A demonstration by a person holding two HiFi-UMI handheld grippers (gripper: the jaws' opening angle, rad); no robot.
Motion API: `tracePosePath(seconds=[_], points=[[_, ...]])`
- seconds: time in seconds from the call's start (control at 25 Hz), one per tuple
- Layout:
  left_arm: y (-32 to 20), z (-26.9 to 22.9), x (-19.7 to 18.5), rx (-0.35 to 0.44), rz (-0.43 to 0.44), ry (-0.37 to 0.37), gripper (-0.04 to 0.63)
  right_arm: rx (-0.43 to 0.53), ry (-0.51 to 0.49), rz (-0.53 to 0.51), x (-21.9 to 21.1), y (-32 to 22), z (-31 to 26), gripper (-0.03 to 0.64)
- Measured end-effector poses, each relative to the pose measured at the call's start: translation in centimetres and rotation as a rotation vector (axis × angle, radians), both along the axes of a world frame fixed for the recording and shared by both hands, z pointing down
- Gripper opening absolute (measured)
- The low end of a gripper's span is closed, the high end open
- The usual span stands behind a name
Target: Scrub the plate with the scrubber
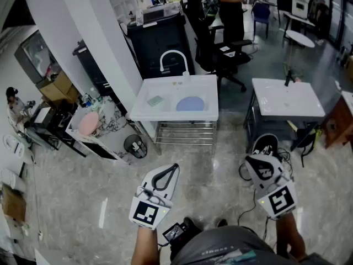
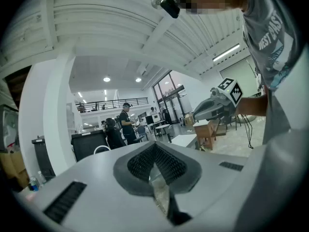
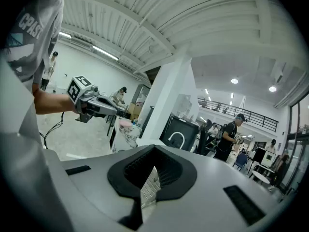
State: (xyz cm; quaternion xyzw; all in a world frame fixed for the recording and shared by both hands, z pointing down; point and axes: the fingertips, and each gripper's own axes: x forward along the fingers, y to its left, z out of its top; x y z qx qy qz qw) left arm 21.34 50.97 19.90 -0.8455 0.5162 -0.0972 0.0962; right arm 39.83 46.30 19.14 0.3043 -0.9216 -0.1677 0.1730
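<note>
Left hand-held gripper (image 2: pixel 154 149): we log its jaws pressed together with nothing between them. It is held low at the left of the head view, over the floor.
Right hand-held gripper (image 3: pixel 154 151): jaws likewise pressed together and empty. It sits low at the right of the head view, well apart from the left one.
Marker cubes: we count one on each hand-held gripper, at the wrist end, patterned face up.
Floor (image 1: pixel 220 164): glossy grey stone look, lying between both hand-held grippers and the sink.
Sink (image 1: pixel 212 98): white basin on a metal frame with a slatted shelf beneath, well ahead of both hand-held grippers.
Faucet (image 1: pixel 172 57): white and arched, at the sink's back rim.
Plate (image 1: pixel 191 104): round and pale blue. We place it flat in the right half of the sink basin, touched by neither hand-held gripper.
Scrubber (image 1: pixel 155 100): pale green pad, flat in the left half of the same basin, apart from the plate.
Second sink (image 1: pixel 287 101): white, to the right of the first, with a dark faucet.
Waste bin (image 1: pixel 135 146): black, on the floor near the first sink's front left corner.
Cabinet (image 1: pixel 160 43): black, behind the first sink.
Office chair (image 1: pixel 226 57): black, behind the sink to the right.
</note>
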Motion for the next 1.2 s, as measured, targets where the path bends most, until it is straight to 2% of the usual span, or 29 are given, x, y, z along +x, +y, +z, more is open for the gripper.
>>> tracePosePath(seconds=[0.52,0.76,0.92,1.2], points=[[-0.6,0.3,-1.4,-0.009,-0.002,0.013,0.002,-0.019,-0.006,0.005,-1.4,-0.7,0.4,0.029],[-1.5,0.9,-3.6,-0.043,-0.003,0.020,0.002,-0.041,-0.042,0.009,-3.0,-1.2,0.7,0.029],[-2.3,0.3,-4.8,-0.017,0.024,-0.009,0.002,-0.062,-0.056,0.015,-4.7,-1.8,1.3,0.030],[-3.1,0.6,-9.1,-0.009,0.027,0.016,0.002,-0.027,-0.045,0.035,-8.7,-3.1,0.7,0.031]])
